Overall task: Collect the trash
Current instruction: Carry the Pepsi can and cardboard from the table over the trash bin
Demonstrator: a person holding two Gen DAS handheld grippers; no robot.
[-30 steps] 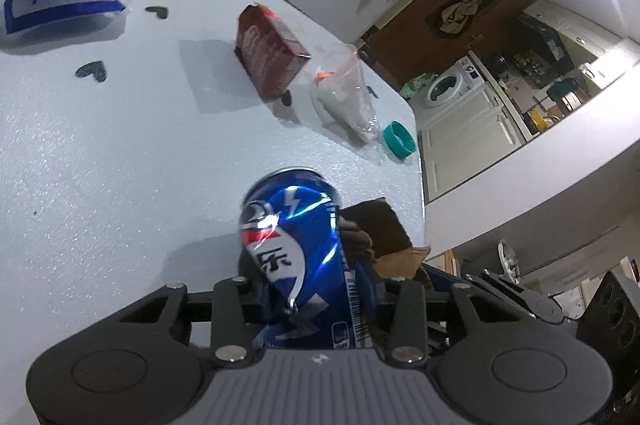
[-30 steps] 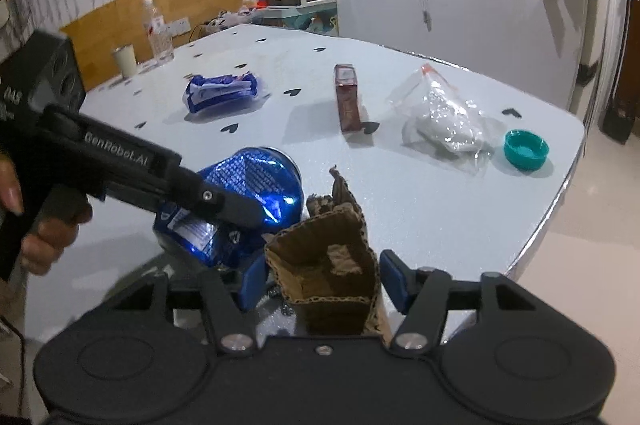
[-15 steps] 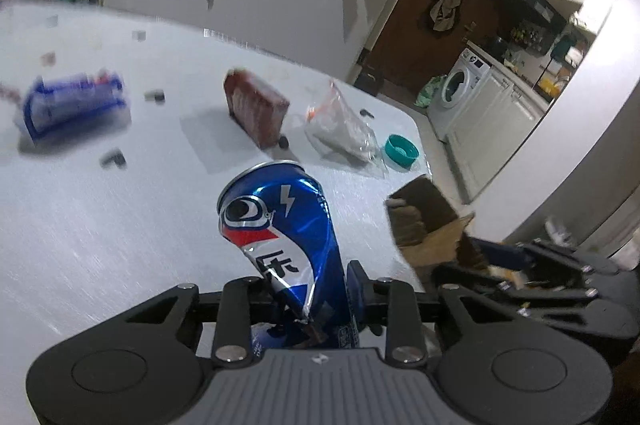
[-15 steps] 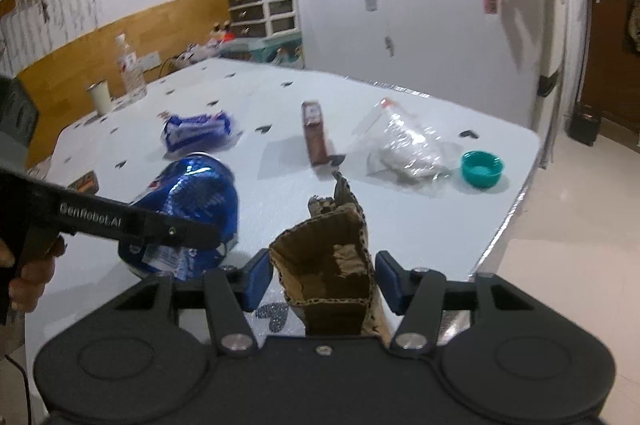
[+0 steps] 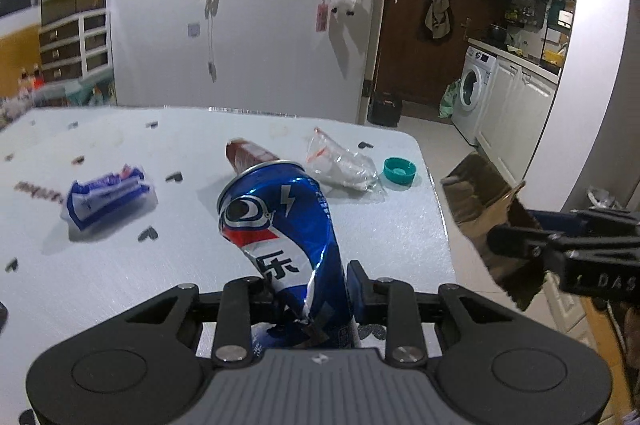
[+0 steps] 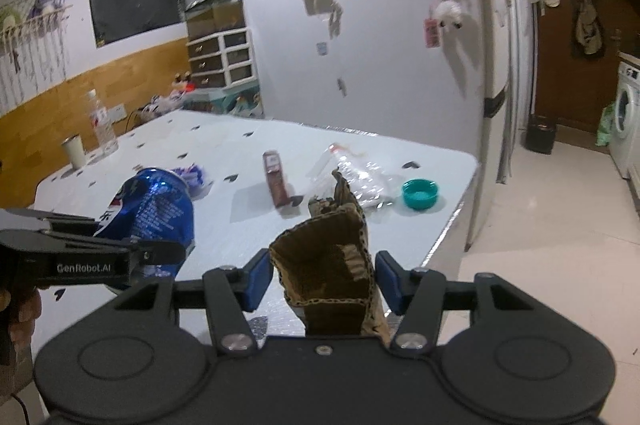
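We look out from each tool along its fingers, tilted down and close over the counter [image 5: 120, 265]. Our left view faces the kitchen doorway; our right sits just beside it. Both share the teal cap [image 5: 399, 170].

The dented can [image 5: 280, 225] is thin glossy blue metal, creased and catching highlights. Right of the can, the torn cardboard piece [image 6: 332, 265] is matt brown with rough ragged edges and exposed corrugation. The counter [image 5: 120, 265] has a pale, finely grained, faintly sparkling surface. Beyond the can lie a crinkled clear plastic bag [image 5: 344, 165], a smooth teal plastic cap [image 5: 399, 170] and a shiny blue-white wrapper [image 5: 108, 197]. Both grippers look matt black plastic.
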